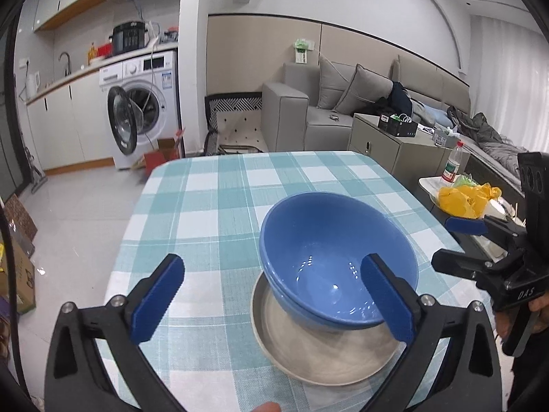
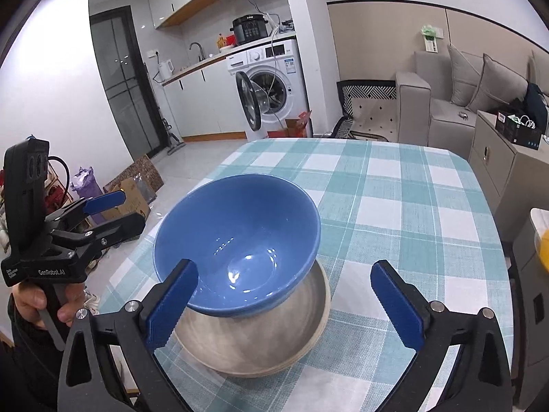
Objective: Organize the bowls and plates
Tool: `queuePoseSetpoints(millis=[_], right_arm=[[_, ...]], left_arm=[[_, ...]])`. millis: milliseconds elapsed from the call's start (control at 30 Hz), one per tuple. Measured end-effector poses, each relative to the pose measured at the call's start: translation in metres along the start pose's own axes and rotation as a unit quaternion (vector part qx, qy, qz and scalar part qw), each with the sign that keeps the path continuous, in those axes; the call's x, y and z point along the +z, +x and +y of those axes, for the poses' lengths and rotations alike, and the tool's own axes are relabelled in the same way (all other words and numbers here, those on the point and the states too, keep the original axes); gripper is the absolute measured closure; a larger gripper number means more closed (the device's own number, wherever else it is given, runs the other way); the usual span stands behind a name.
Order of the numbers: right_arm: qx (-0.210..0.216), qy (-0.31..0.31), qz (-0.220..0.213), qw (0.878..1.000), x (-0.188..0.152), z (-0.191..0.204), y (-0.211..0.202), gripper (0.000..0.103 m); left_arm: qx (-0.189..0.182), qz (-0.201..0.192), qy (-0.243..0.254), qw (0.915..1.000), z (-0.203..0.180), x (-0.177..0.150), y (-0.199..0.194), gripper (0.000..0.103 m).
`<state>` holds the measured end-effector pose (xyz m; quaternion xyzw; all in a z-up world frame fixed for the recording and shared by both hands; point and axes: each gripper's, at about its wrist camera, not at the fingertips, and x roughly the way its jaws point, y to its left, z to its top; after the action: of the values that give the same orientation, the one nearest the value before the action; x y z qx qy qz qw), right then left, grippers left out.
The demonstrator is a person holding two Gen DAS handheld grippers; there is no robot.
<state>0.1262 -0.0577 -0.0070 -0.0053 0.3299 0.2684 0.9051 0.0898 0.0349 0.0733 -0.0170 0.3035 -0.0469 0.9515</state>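
A blue bowl (image 1: pixel 329 261) stands on a beige plate (image 1: pixel 329 357) on the checked tablecloth (image 1: pixel 219 206); there seem to be two blue bowls nested. My left gripper (image 1: pixel 274 305) is open and empty, its right finger in front of the bowl's near side. In the right wrist view the blue bowl (image 2: pixel 236 240) sits on the plate (image 2: pixel 274 336), and my right gripper (image 2: pixel 284 305) is open and empty, its left finger in front of the bowl's near rim. Each gripper shows in the other's view, the right one (image 1: pixel 456 240) and the left one (image 2: pixel 116 209), both open.
A side table (image 1: pixel 442 192) right of the dining table holds a yellow bag (image 1: pixel 463 199) and a bottle (image 1: pixel 451 166). A washing machine (image 1: pixel 144 103) with its door open, a sofa (image 1: pixel 343 103) and a cabinet (image 1: pixel 387 144) stand beyond. Boxes (image 2: pixel 133 189) lie on the floor at left.
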Motion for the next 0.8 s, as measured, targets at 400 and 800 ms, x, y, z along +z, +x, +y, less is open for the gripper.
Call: queuePoseSetpoints(millis=[400, 800], right_arm=[[-0.004, -0.024, -0.067, 0.997, -0.036, 0.01, -0.026, 0.0], [0.004, -0.048, -0.131, 0.99, -0.09, 0.028, -0.041, 0.0]], left_arm=[[0.033, -0.077, 0.003, 0.9965, -0.002, -0.042, -0.034, 0.0], [0.034, -0.096, -0.009, 0.9947, 0.002, -0.08, -0.043, 0.0]])
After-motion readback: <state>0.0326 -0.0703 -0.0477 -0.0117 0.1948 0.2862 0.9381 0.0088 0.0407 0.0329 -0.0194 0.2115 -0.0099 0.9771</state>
